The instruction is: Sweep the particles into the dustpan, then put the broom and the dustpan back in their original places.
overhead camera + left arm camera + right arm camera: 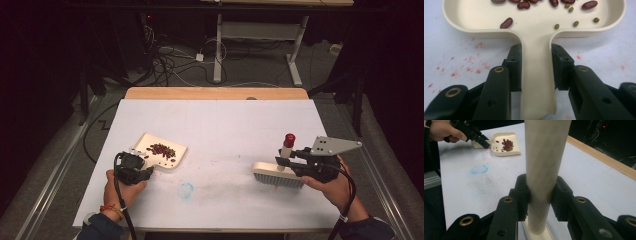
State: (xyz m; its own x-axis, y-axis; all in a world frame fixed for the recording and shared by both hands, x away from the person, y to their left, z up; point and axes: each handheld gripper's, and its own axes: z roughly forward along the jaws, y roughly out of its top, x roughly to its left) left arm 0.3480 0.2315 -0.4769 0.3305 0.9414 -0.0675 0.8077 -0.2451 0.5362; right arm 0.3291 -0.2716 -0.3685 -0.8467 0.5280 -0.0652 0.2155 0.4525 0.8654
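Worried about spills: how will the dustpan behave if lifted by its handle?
The dustpan looks like stiff moulded plastic, so it should hold shape. The left gripper grips only the narrow handle, so it may tilt. The loose beans would likely roll toward the low rim.

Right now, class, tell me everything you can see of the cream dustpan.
The dustpan is cream, smooth and plastic-looking, with a shallow rounded tray and a flat channelled handle. It lies flat on the white table, front left. Red beans and small green ones lie inside. The left tool clamps its handle from both sides.
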